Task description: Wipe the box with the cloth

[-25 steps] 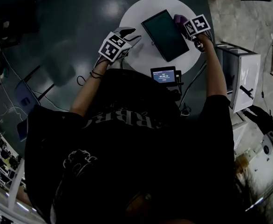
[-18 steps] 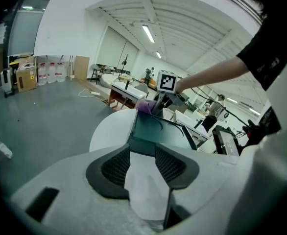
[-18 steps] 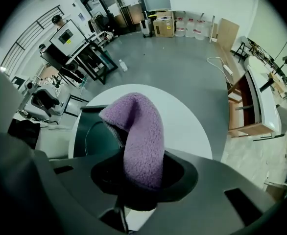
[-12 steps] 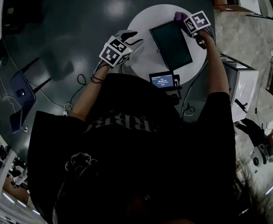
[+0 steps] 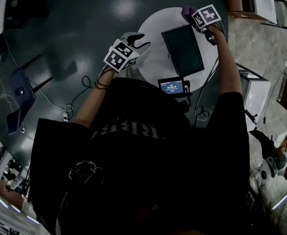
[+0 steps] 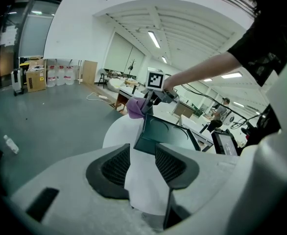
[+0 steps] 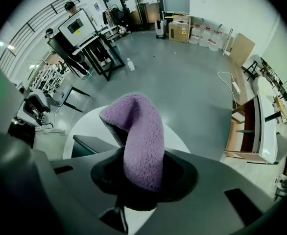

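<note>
**Purple cloth clamped in the right gripper, box lying just off its tip**

Head view: the box [image 5: 183, 50] is a dark, flat rectangle lying on a round white table [image 5: 151, 62]. It sits just below and inward of the right gripper [image 5: 191, 14], and across the table from the left gripper [image 5: 139, 39]. The cloth [image 5: 187, 11] is only a small purple blob at the right gripper's tip, by the box's far corner. I can't tell from up here if it's touching the box. There's also a little lit screen [image 5: 172, 86] at the near table edge.

Left gripper view: the left gripper [image 6: 143, 160] has its jaws spread with only bare white tabletop [image 6: 115, 133] between them. The box [image 6: 165, 133] lies straight ahead of the jaws. You get detail here that the head view misses: a glossy dark green top with a raised rim and faint round outlines. Past it, the right gripper [image 6: 152, 101] hangs over the far end with the cloth [image 6: 135, 107] drooping from it.

Right gripper view: the right gripper [image 7: 143, 177] is clenched on the cloth [image 7: 142, 136], a fuzzy purple fleece that sticks up and curls over to the left. The texture only shows in this view. One dark edge of the box [image 7: 91, 145] peeks out left of the jaws on the table [image 7: 87, 121].
</note>
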### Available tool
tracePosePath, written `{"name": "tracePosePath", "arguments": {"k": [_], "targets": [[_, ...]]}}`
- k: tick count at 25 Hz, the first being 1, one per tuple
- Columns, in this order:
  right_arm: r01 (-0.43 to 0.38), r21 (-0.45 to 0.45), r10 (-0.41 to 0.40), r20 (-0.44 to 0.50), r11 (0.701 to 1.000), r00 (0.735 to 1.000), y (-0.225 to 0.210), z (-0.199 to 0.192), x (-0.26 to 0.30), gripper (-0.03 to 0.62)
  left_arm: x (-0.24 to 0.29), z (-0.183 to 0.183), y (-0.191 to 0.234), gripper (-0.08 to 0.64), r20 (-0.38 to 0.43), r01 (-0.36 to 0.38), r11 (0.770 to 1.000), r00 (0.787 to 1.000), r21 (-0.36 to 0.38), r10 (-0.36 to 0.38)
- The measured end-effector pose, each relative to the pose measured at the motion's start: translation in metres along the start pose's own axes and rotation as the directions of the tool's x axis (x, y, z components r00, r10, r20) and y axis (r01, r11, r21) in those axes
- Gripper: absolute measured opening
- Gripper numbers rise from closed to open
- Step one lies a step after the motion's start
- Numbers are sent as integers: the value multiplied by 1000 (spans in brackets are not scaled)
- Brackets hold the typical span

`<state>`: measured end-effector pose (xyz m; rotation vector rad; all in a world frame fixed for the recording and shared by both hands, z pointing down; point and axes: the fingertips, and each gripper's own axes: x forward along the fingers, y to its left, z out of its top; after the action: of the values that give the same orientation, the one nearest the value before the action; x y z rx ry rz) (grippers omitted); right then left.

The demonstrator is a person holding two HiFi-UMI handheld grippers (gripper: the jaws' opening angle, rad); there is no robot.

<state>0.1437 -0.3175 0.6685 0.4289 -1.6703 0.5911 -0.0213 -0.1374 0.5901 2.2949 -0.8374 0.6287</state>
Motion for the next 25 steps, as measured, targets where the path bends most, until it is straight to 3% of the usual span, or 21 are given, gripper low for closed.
{"name": "tracePosePath", "arguments": {"k": [11,20,25], "targets": [[-40,-65,41,13,997,999,32,38,4,120,-10,-2,-2,153,12,-19,1000,1000,5,19],[-103,-96,99,-44,990,994,86,24,21,120,-20,-3,-3,153,38,-44,999,998,9,44],[-121,-73,119,-28,990,992,116,25,25,120,-35,-4,-3,153,44,-44,999,998,20,43]]}}
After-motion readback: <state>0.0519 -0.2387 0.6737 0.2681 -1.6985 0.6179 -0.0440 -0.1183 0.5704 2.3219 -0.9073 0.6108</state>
